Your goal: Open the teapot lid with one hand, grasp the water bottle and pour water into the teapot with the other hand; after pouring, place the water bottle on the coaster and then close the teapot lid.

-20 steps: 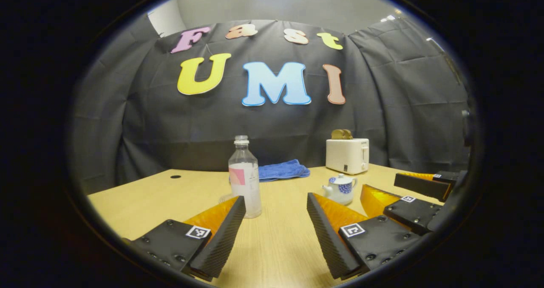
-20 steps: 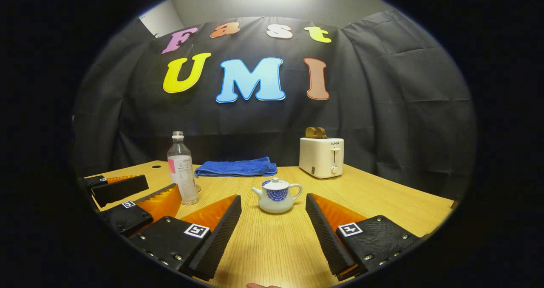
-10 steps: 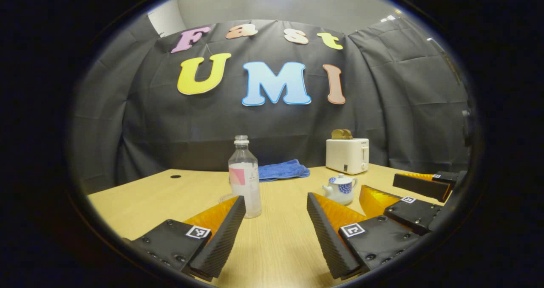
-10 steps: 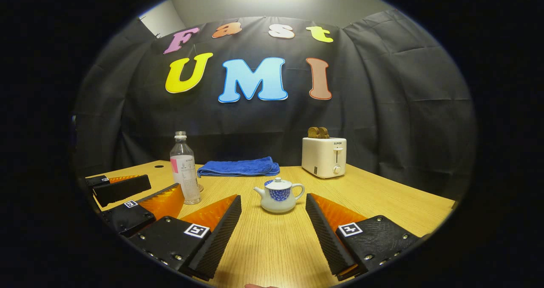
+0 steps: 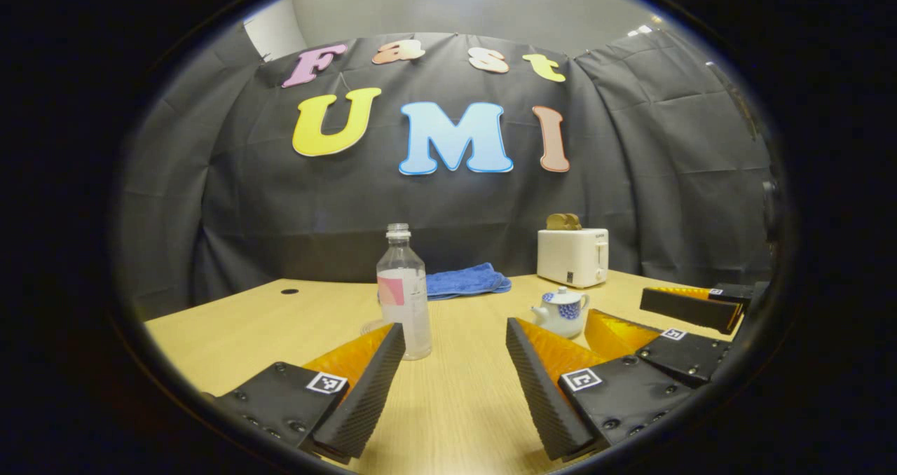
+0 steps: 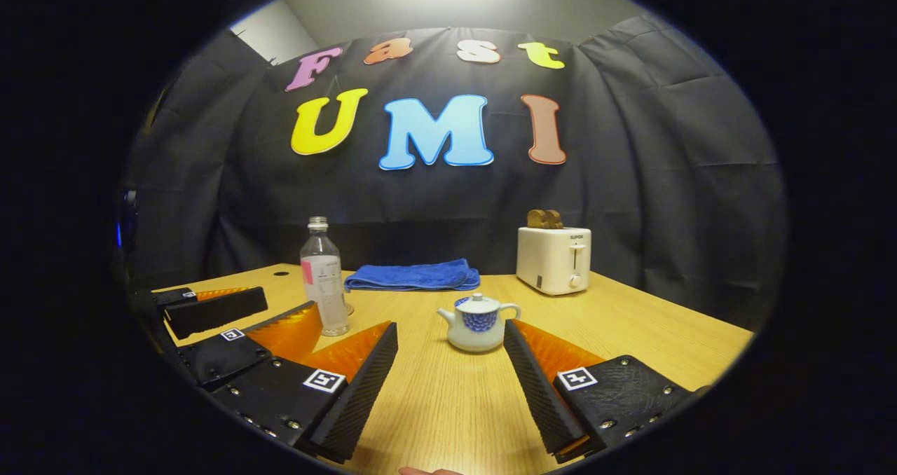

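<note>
Behind the water bottle (image 6: 324, 279), perhaps a coaster (image 6: 348, 311), glimpsed in right gripper view.

The coaster (image 6: 348, 312) is mostly hidden behind the water bottle (image 6: 324, 279), its detail unclear.

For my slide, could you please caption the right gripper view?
Open right claw faces the lidded teapot; water bottle stands left.

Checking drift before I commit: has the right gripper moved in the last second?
Yes. In the right gripper view the teapot and toaster have slid rightward against the right gripper, so it has swung left.
</note>
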The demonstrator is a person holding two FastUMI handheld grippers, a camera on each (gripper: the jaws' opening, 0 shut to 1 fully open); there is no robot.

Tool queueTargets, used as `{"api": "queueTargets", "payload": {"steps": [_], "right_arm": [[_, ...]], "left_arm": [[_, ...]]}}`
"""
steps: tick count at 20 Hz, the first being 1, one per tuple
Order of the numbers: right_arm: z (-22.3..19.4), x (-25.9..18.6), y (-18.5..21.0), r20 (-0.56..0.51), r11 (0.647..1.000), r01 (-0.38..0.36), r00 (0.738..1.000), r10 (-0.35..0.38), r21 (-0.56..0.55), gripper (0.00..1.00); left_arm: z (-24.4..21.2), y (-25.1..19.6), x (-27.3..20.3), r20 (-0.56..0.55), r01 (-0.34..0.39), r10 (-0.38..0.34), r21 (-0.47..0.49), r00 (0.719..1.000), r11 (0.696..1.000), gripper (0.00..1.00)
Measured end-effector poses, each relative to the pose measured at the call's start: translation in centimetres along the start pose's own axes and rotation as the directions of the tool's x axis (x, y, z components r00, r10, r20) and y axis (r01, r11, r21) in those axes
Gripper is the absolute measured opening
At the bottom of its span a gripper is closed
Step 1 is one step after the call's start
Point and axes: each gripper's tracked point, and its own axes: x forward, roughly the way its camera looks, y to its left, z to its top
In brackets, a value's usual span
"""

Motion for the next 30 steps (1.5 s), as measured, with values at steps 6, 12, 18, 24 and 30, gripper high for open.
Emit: {"api": "queueTargets", "payload": {"steps": [6, 12, 18, 24, 30], "right_arm": [[0.0, 0.2, -1.5, -0.004, 0.997, 0.077, 0.997, -0.077, 0.002, 0.94], [0.0, 1.9, -1.1, -0.006, 0.998, 0.059, 0.998, -0.060, -0.008, 0.94], [0.6, 5.4, -1.9, -0.052, 0.998, 0.061, 0.997, -0.059, 0.034, 0.84], [1.3, 9.6, -4.7, -0.074, 0.993, 0.109, 0.992, -0.106, 0.035, 0.84], [0.7, 13.3, -5.2, -0.124, 0.994, 0.101, 0.988, -0.095, 0.041, 0.63]], "left_arm": [[-0.1, 0.3, 0.0, -0.002, -0.018, 0.018, 0.003, 1.000, 1.000, 0.99], [0.1, 0.3, 1.2, 0.000, -0.008, 0.008, 0.031, 1.000, 0.999, 0.99], [2.5, 1.3, 2.8, 0.026, 0.005, -0.005, 0.018, 1.000, 1.000, 0.99], [3.0, 3.5, 3.3, 0.027, -0.033, 0.033, -0.016, 0.999, 0.999, 0.99], [2.3, 5.5, 4.1, 0.003, -0.071, 0.071, -0.029, 0.997, 0.997, 0.99]]}}
